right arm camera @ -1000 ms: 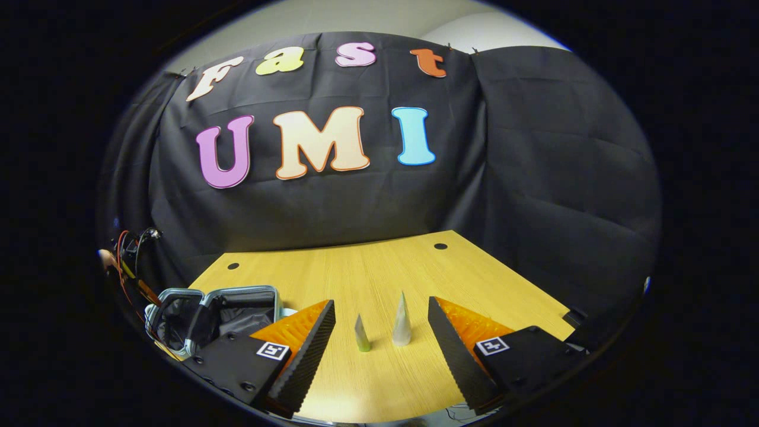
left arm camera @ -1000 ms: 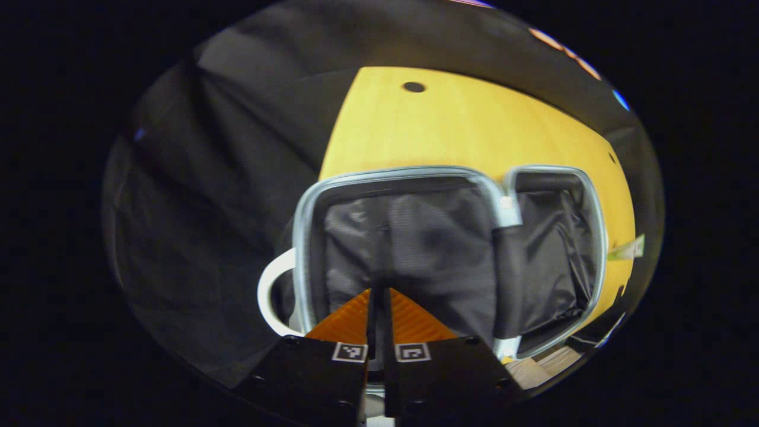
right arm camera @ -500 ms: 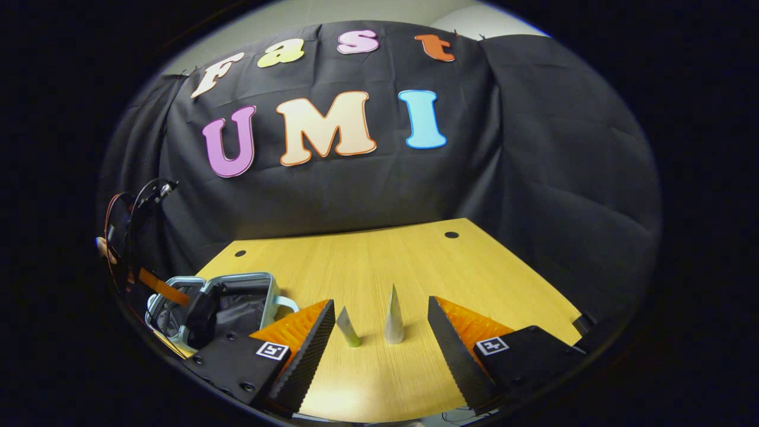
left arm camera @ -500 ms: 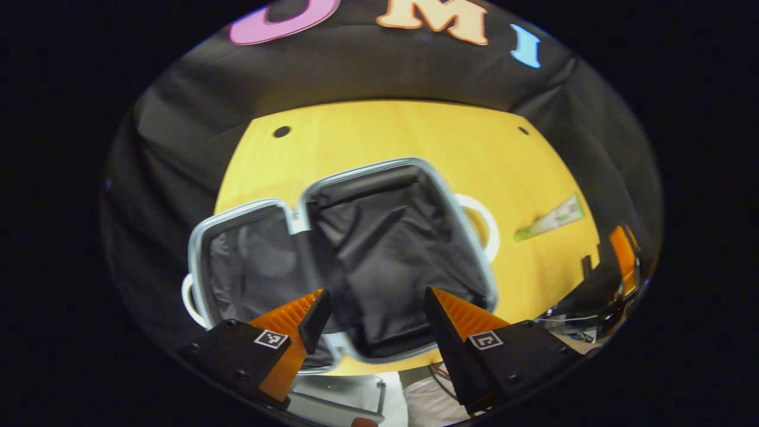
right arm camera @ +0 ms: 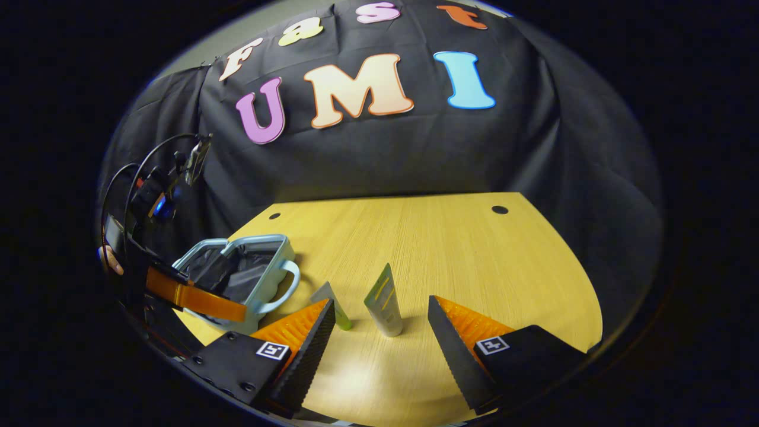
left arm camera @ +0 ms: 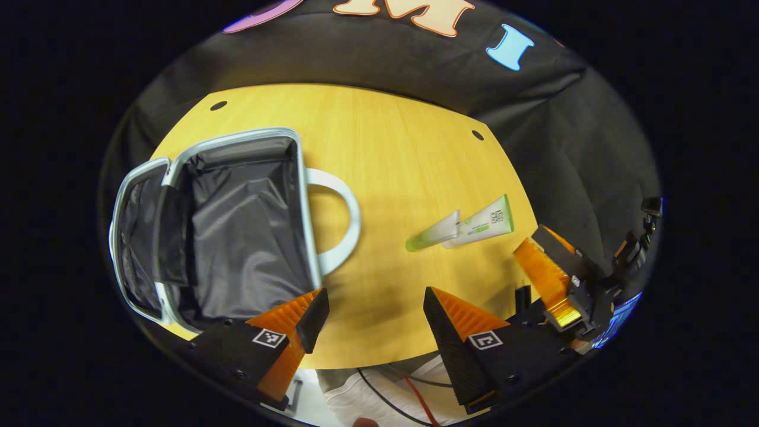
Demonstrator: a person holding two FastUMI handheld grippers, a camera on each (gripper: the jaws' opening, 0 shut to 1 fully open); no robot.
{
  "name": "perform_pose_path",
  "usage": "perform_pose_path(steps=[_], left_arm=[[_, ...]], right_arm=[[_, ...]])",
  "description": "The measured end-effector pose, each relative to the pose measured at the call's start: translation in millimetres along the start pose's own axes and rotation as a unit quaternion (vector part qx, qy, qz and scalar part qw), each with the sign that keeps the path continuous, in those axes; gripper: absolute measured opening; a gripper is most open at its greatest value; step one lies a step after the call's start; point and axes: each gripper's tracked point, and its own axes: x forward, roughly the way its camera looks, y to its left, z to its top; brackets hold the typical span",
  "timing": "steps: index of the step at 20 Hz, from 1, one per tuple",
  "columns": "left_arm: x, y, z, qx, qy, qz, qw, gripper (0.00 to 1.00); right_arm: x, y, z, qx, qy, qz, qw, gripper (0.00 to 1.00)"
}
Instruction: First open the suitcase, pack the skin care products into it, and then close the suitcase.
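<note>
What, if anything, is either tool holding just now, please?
Nothing. The left tool and right tool are both open; the two tubes lie free on the table.

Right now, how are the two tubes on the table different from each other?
The green-capped tube looks slimmer, and the white-capped tube looks wider. The green-capped tube lies nearer the open suitcase; the white-capped tube lies farther from it. In the right gripper view the white-capped tube sits between the open tongs, the green-capped one beside them. Both lie flat on the table, side by side.
</note>
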Motion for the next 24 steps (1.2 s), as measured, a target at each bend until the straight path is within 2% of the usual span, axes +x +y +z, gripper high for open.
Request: perform_pose_path(steps=[2, 3, 6, 8, 10, 11, 12, 15, 19, 21, 24], left_arm=[[17.8, -13.6, -1.3, -0.004, -0.006, 0.009, 1.0, 0.95], [26.0, -20.7, -0.9, -0.006, -0.011, 0.01, 1.0, 0.95], [51.8, -45.0, -2.3, -0.023, -0.013, -0.006, 1.0, 0.96], [66.3, -50.0, 2.1, -0.033, -0.025, -0.002, 0.999, 0.96], [81.0, -50.0, 14.7, -0.037, -0.051, 0.013, 0.998, 0.96], [87.5, -50.9, 19.6, -0.039, -0.06, 0.021, 0.997, 0.96], [93.4, -50.3, 23.6, -0.036, -0.067, 0.025, 0.997, 0.96], [110.0, -48.5, 31.8, -0.025, -0.079, 0.039, 0.996, 0.96], [126.2, -49.8, 40.0, -0.032, -0.102, 0.035, 0.994, 0.92], [131.5, -44.2, 46.5, -0.04, -0.128, 0.043, 0.99, 0.85], [138.8, -40.1, 39.3, -0.04, -0.13, 0.045, 0.99, 0.35]], right_arm=[[13.6, -3.4, -13.9, -0.013, 0.022, 0.026, 0.999, 0.94], [20.0, -5.5, -20.9, -0.02, 0.035, 0.036, 0.999, 0.98], [39.2, -10.0, -37.3, -0.033, 0.058, 0.059, 0.996, 0.98], [51.3, -11.9, -48.7, -0.037, 0.075, 0.072, 0.994, 0.98], [60.8, -13.9, -55.9, -0.044, 0.083, 0.08, 0.992, 0.99], [66.0, -15.2, -58.1, -0.049, 0.086, 0.081, 0.992, 0.94], [70.6, -17.5, -62.5, -0.054, 0.091, 0.081, 0.991, 0.98], [81.8, -18.7, -70.6, -0.059, 0.102, 0.086, 0.989, 0.99], [92.7, -15.3, -73.6, -0.061, 0.101, 0.091, 0.989, 0.97], [95.7, -12.8, -76.8, -0.061, 0.105, 0.097, 0.988, 0.97], [99.0, -9.1, -77.9, -0.06, 0.106, 0.103, 0.987, 0.95]])
